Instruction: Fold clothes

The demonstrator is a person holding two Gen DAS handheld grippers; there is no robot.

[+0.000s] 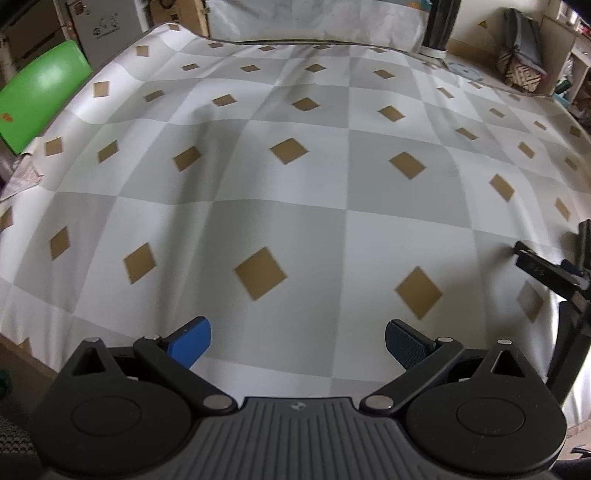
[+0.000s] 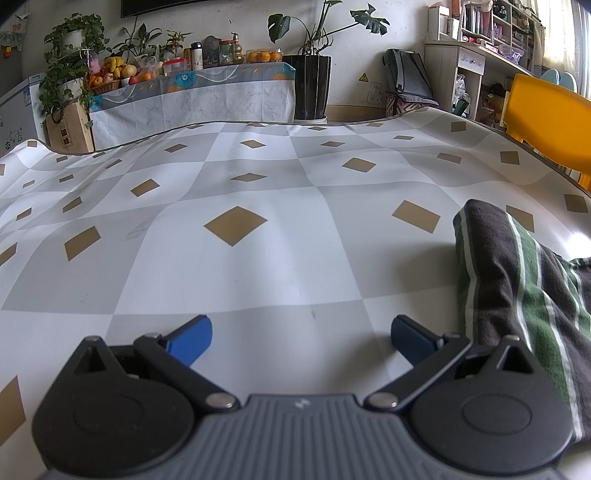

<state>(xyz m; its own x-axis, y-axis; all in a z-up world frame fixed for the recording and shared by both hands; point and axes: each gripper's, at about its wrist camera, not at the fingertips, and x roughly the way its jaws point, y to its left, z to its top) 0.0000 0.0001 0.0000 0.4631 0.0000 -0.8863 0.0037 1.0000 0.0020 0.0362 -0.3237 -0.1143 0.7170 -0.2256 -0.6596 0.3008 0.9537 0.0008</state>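
Striped garment [image 2: 517, 280] lies on the checked tablecloth [image 2: 258, 266] at three o'clock of our right gripper [image 2: 301, 338], long axis twelve-to-six; left gripper [image 1: 297, 341] farther. Both spread, empty.

Lived-in home, checked tablecloth [image 2: 258, 258], potted plants [image 2: 314, 55], fruit basket [image 2: 110, 75], jars, cluttered shelves [image 2: 491, 22], yellow chair [image 2: 546, 114]

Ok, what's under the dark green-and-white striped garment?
The striped garment lies on the checkered grey-and-white tablecloth. The cloth shows all around its visible edge; anything beneath its folds is covered.
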